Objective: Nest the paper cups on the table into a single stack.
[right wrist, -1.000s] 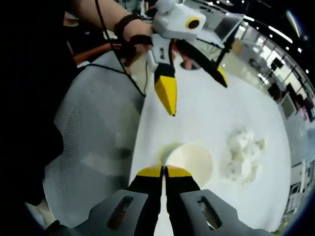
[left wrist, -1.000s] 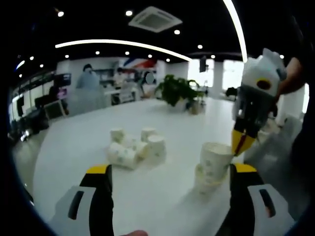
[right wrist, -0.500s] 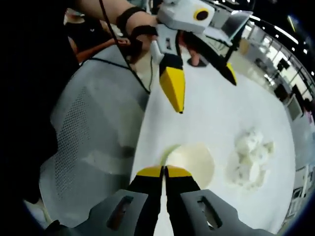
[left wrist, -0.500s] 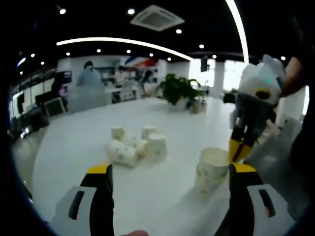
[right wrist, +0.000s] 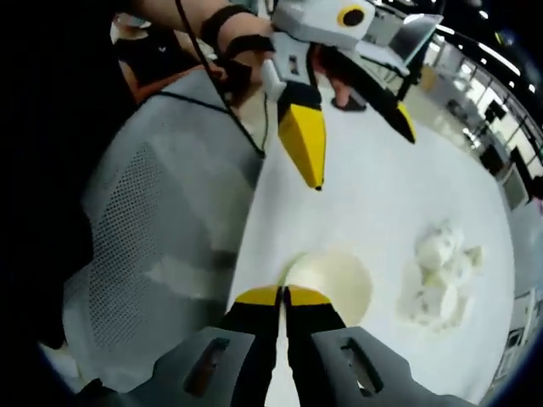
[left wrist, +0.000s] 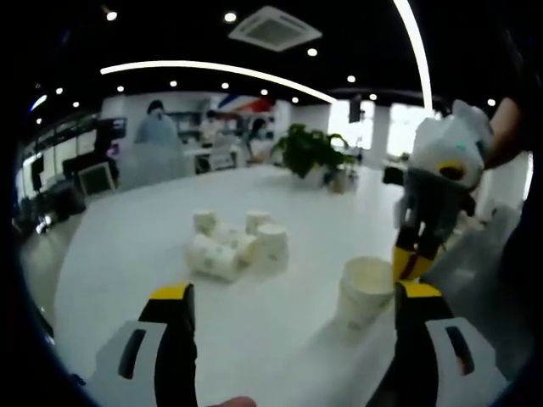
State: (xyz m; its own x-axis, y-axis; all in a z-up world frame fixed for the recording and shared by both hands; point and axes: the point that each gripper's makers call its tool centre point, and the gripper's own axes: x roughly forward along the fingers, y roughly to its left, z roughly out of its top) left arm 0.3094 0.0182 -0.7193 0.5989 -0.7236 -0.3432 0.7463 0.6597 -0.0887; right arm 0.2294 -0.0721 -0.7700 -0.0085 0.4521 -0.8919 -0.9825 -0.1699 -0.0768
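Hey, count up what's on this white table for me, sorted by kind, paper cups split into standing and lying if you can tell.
Cup stack near the right gripper, pinched at the rim: 1
Loose cups in the cluster, too blurred to split or count exactly: about 6
Potted plant at the far edge: 1
Total: about 8

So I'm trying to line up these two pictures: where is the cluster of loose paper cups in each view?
Left gripper view: the cluster of loose cups sits mid-table, centre-left, beyond the open left gripper.
Right gripper view: the same cluster lies at right, on the white table.
Shared landmark: the cup stack pinched at its rim by the right gripper.
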